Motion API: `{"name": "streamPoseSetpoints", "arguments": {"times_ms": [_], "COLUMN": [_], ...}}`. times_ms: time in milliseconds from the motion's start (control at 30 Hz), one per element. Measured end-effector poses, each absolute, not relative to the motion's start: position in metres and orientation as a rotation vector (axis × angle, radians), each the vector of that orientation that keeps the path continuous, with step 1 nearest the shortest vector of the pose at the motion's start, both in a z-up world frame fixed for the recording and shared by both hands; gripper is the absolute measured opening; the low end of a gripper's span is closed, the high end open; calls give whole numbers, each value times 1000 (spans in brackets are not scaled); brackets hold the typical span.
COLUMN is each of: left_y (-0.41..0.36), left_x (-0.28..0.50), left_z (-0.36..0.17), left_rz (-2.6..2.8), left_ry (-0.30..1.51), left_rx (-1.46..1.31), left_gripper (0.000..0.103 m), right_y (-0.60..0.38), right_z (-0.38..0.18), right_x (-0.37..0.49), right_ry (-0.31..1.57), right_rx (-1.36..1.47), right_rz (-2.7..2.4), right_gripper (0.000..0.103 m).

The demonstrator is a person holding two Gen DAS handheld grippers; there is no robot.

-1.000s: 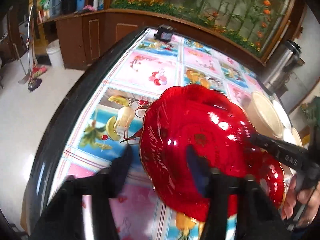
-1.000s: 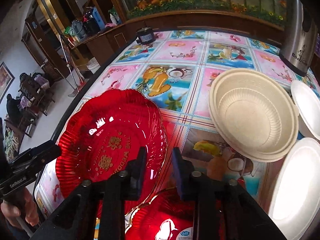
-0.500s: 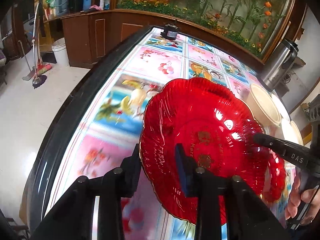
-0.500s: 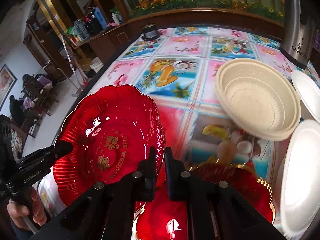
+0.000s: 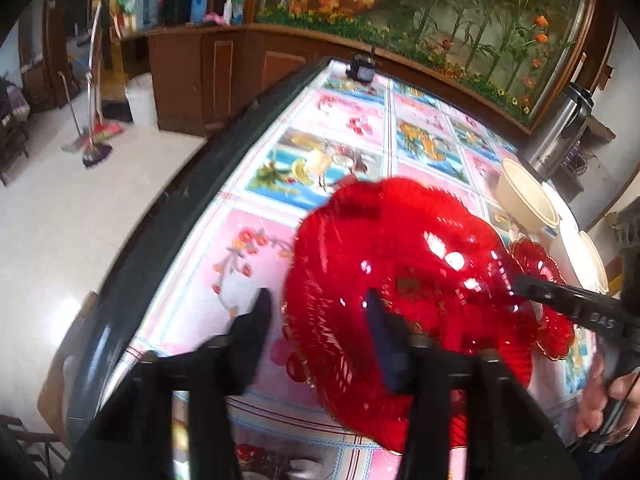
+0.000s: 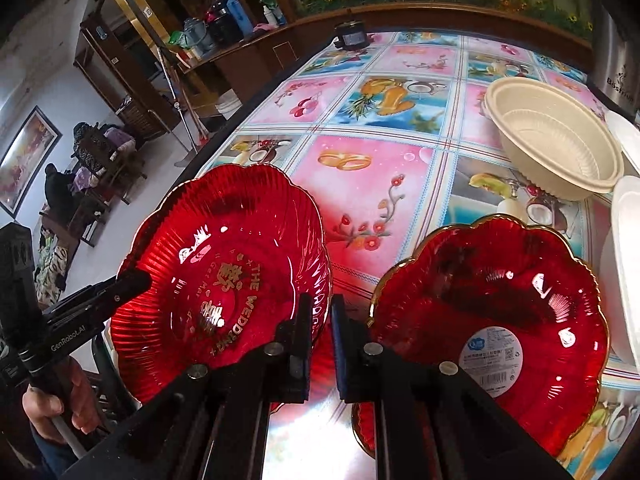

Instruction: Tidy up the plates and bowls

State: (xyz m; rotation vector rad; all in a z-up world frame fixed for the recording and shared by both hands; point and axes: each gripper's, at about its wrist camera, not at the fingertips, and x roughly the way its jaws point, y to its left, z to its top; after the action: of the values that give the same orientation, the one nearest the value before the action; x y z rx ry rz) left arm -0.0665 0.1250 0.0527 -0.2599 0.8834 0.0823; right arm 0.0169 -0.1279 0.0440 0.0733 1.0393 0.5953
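Observation:
A red scalloped plastic plate with gold lettering (image 6: 224,276) is held tilted above the table; it also shows in the left wrist view (image 5: 408,280). My right gripper (image 6: 322,340) is shut on its right rim. My left gripper (image 5: 316,316) is open, its fingers (image 5: 252,332) standing on either side of the plate's left rim. A second red plate with a white label (image 6: 492,328) lies on the table to the right. A cream bowl (image 6: 556,140) and white plates (image 6: 624,264) sit at the far right.
The table has a colourful fruit-print cloth (image 6: 372,184) and a dark edge (image 5: 168,216) on the left, with floor beyond. A steel thermos (image 5: 560,132) stands at the far right. A small dark jar (image 6: 350,34) sits at the table's far end.
My left gripper has opened and let go of the plate's rim. My right gripper keeps its hold, and the plate has moved up and left, clear of the second red plate.

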Motion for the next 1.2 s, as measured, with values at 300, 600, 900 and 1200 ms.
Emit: {"name": "streamPoseSetpoints", "arguments": {"times_ms": [300, 600, 900, 1200], "left_y": [106, 34, -55, -116], "left_x": [-87, -73, -62, -29], "left_z": [88, 96, 88, 51], "left_rz": [66, -143, -349, -352], "left_ry": [775, 811, 878, 991], "left_rx": [-197, -130, -58, 37], "left_gripper": [60, 60, 60, 60], "right_y": [-200, -238, -305, -370], "right_z": [49, 23, 48, 38], "right_x": [0, -33, -100, -98], "right_ry": [991, 1071, 1017, 950], "right_rx": [116, 99, 125, 342], "right_rz": [478, 471, 488, 372], "right_gripper": [12, 12, 11, 11]}}
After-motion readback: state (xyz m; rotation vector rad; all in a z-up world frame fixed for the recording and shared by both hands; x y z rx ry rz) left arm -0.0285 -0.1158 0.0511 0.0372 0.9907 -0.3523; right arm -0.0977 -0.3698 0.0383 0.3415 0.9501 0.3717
